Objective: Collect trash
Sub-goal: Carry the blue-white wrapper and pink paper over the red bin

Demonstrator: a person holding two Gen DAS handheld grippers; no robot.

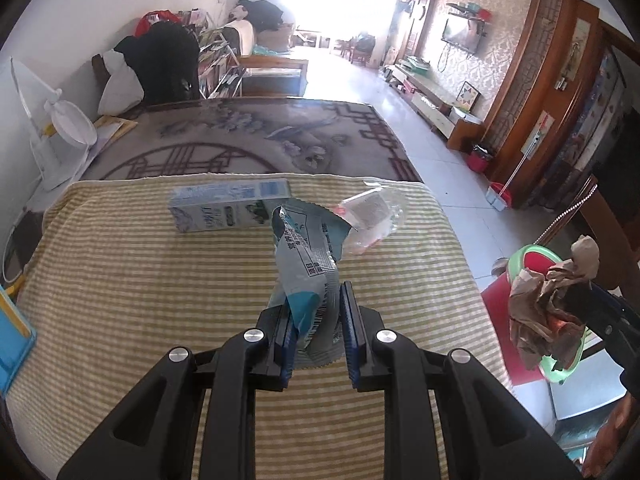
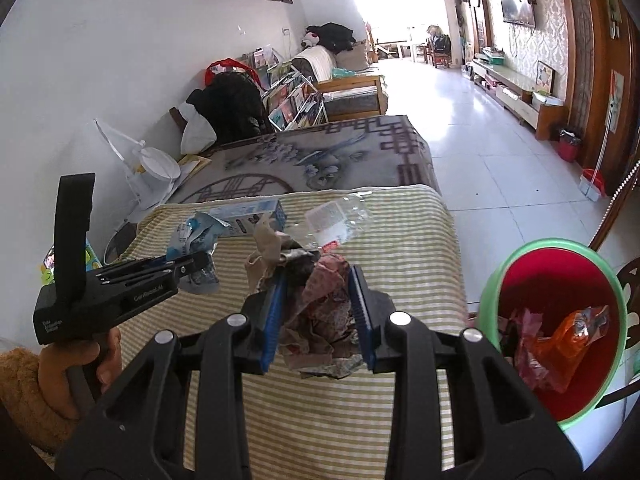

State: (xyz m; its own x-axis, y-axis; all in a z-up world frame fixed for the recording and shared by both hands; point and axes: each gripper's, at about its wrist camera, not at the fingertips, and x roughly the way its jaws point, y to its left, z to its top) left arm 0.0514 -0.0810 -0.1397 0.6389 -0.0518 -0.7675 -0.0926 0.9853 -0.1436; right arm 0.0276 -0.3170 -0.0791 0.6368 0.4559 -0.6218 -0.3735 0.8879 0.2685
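Observation:
My left gripper (image 1: pixel 316 312) is shut on a blue and silver foil wrapper (image 1: pixel 306 256), held above the striped cloth. It also shows in the right wrist view (image 2: pixel 196 268) with the wrapper (image 2: pixel 198 236). My right gripper (image 2: pixel 318 304) is shut on a crumpled wad of brown and pink paper (image 2: pixel 316 300), held above the cloth; the wad also shows in the left wrist view (image 1: pixel 548 300) in front of the bin. A blue milk carton (image 1: pixel 230 204) and a clear plastic wrapper (image 1: pixel 370 216) lie on the cloth. A red bin with a green rim (image 2: pixel 556 332) stands at the right and holds several wrappers.
The striped cloth (image 1: pixel 140 280) covers the near surface; a grey patterned blanket (image 1: pixel 260 136) lies beyond it. A white fan (image 1: pixel 64 120) stands at the left. Tiled floor (image 2: pixel 500 168) runs along the right. A blue object (image 1: pixel 12 332) sits at the left edge.

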